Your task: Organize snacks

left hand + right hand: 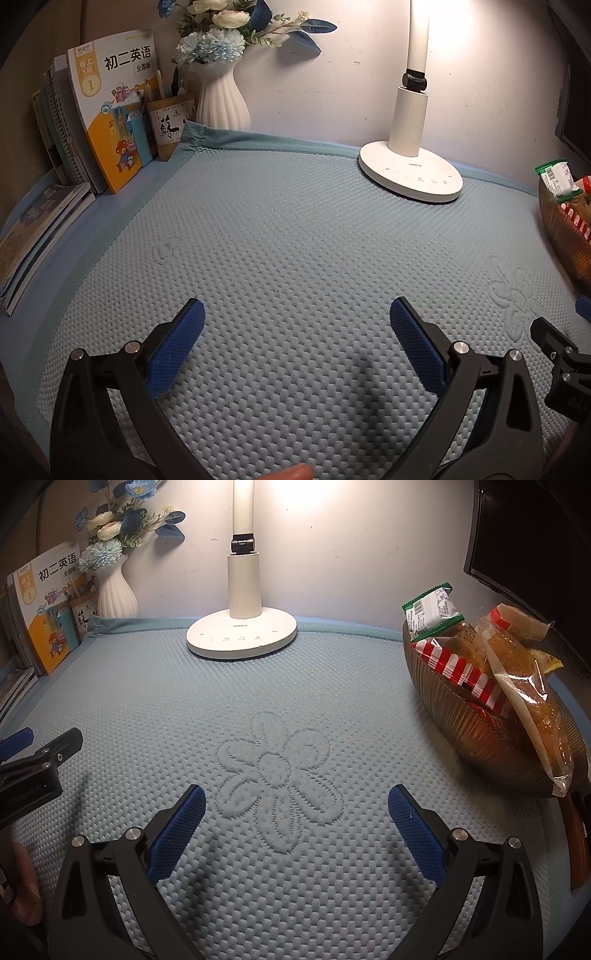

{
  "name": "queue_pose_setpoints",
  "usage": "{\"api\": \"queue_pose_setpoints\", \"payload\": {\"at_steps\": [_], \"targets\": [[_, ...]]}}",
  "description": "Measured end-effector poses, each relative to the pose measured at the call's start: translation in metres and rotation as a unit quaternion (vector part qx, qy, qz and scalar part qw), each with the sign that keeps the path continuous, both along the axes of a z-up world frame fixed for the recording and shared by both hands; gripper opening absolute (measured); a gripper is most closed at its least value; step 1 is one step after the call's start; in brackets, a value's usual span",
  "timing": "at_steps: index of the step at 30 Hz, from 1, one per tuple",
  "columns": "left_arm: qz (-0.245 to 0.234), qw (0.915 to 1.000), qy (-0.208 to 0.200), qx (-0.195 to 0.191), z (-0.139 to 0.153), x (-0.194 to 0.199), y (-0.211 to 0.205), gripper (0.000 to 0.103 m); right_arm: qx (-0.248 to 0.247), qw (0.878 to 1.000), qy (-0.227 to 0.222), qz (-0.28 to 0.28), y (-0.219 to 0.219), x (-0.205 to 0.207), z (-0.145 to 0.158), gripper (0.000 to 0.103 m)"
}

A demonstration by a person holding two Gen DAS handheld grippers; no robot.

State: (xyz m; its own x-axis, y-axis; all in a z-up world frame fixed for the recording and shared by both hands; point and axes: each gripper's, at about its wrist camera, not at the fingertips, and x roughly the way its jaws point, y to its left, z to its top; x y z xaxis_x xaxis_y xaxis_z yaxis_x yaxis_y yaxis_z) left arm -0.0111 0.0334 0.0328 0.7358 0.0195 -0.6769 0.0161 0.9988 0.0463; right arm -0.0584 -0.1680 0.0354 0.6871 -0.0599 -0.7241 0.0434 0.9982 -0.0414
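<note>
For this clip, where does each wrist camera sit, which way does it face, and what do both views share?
Left wrist: behind the open left gripper, facing standing books and the white ribbed vase; a fingertip shows.
Right wrist: behind the open right gripper, facing the ribbed brown snack bowl; left gripper at the edge.
Shared: white desk lamp, blue textured mat.

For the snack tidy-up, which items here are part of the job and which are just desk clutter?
Part of the job:
- brown ribbed bowl
- green packet, red-striped packet and clear-wrapped pastry in it
- left tongs and right tongs, both open and empty

Just lying about:
- desk lamp
- white vase of flowers
- textbook
- pen holder
- blue mat
</note>
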Motion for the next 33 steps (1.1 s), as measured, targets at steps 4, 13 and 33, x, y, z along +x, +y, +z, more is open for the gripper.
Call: {"api": "queue_pose_setpoints", "payload": {"at_steps": [4,13,33], "targets": [[-0.004,1.0,-0.001,0.006,0.0,-0.0013,-0.0021,0.1,-0.001,1.0,0.001,0.002,0.0012,-0.0002,-0.0002,0.098],[-0.003,1.0,0.006,0.003,-0.001,0.0002,-0.0015,0.1,0.0,1.0,0.003,0.004,0.0012,0.0009,-0.0011,0.098],[-0.016,0.9998,0.012,0.007,-0.0041,0.0003,-0.0072,0.1,0.001,1.0,0.003,0.004,0.0014,0.0005,-0.0017,0.098]]}}
